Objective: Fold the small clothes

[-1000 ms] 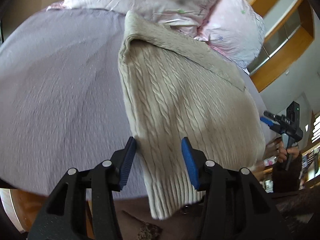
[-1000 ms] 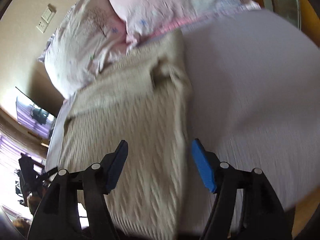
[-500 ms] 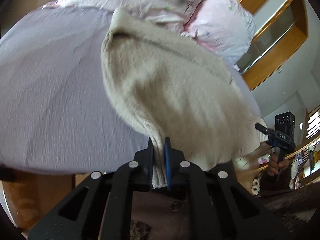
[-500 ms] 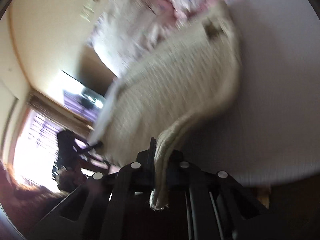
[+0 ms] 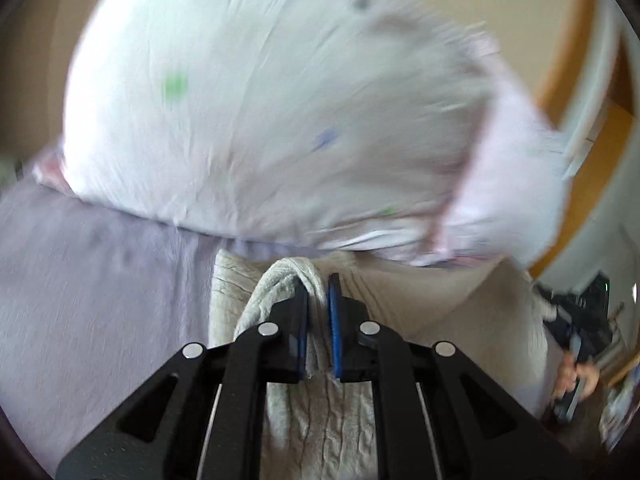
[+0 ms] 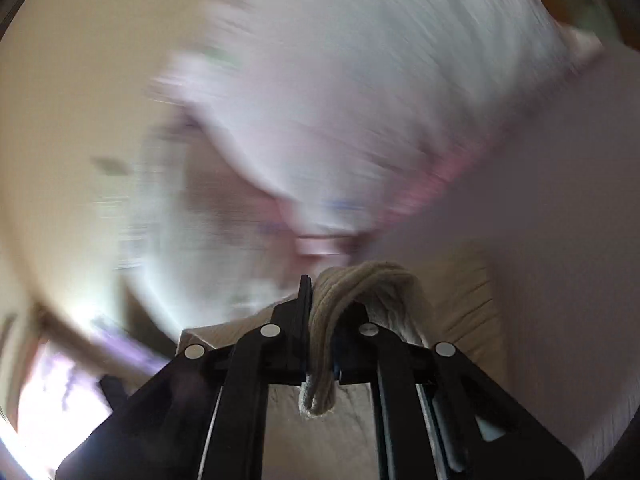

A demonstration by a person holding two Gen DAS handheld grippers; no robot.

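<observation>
A cream cable-knit sweater (image 5: 320, 420) lies on a lilac bed sheet (image 5: 100, 300). My left gripper (image 5: 318, 304) is shut on the sweater's ribbed hem, which bunches over the left finger; the hem is held over the sweater's upper part, close to the pillows. My right gripper (image 6: 320, 304) is shut on the sweater's hem (image 6: 324, 344) too; the knit drapes over its fingers and a loop hangs down between them. The rest of the sweater (image 6: 460, 304) lies below it. Both views are motion-blurred.
Two white and pink floral pillows (image 5: 260, 100) lie just ahead at the head of the bed; they also fill the right wrist view (image 6: 360, 100). Wooden shelving (image 5: 580, 100) stands at the right. The other gripper and hand (image 5: 576, 372) show at the far right.
Both grippers closed on the sweater's bottom hem, lifted it, and carried it forward over the sweater toward the pillows. The pillows now loom much larger.
</observation>
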